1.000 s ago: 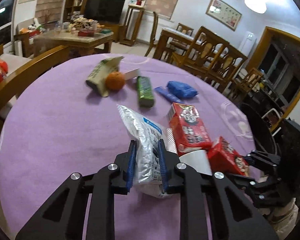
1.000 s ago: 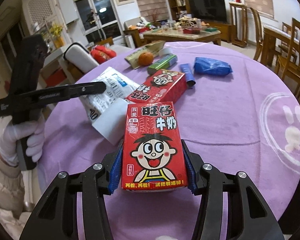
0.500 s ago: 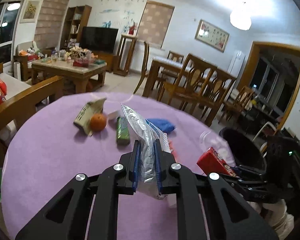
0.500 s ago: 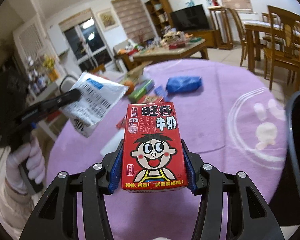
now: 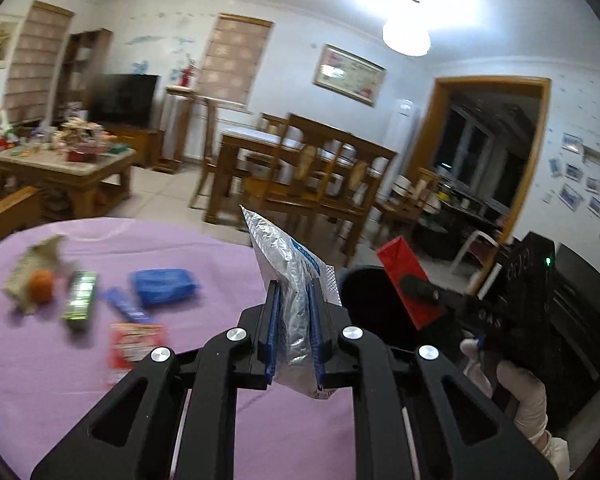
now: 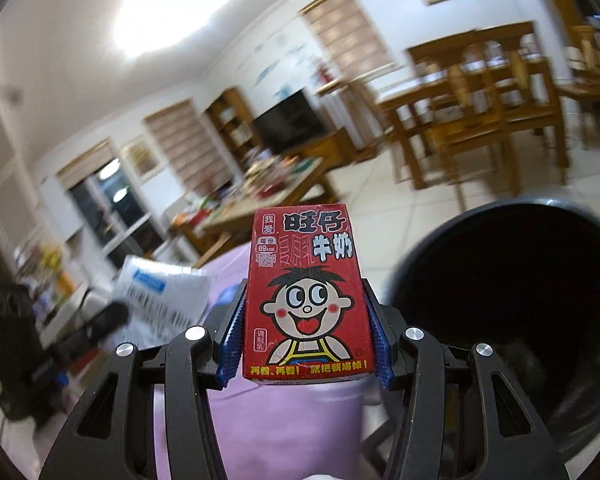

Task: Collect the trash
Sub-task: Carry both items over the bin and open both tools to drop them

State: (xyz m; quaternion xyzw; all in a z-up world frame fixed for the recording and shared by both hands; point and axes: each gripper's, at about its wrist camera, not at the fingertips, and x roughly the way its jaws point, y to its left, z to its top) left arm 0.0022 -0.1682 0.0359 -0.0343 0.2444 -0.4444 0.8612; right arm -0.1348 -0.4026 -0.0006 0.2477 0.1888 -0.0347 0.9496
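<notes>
My left gripper (image 5: 294, 300) is shut on a silver and white foil pouch (image 5: 286, 276), held in the air above the purple table (image 5: 60, 380). My right gripper (image 6: 306, 300) is shut on a red milk carton (image 6: 304, 292) with a cartoon face, held up beside the open black trash bin (image 6: 520, 300). In the left wrist view the carton (image 5: 406, 280) and the right gripper (image 5: 420, 292) hang over the bin (image 5: 364, 308). The pouch (image 6: 160, 300) also shows in the right wrist view, at left.
On the table lie a second red carton (image 5: 136, 344), a blue bag (image 5: 164, 286), a blue tube (image 5: 124, 308), a green packet (image 5: 80, 300), an orange (image 5: 40, 286) and a tan wrapper (image 5: 36, 256). Wooden chairs (image 5: 312, 184) stand beyond.
Both grippers have risen off the table and swung right toward the bin, each keeping its item. The carton has moved from over the table to beside the bin's mouth.
</notes>
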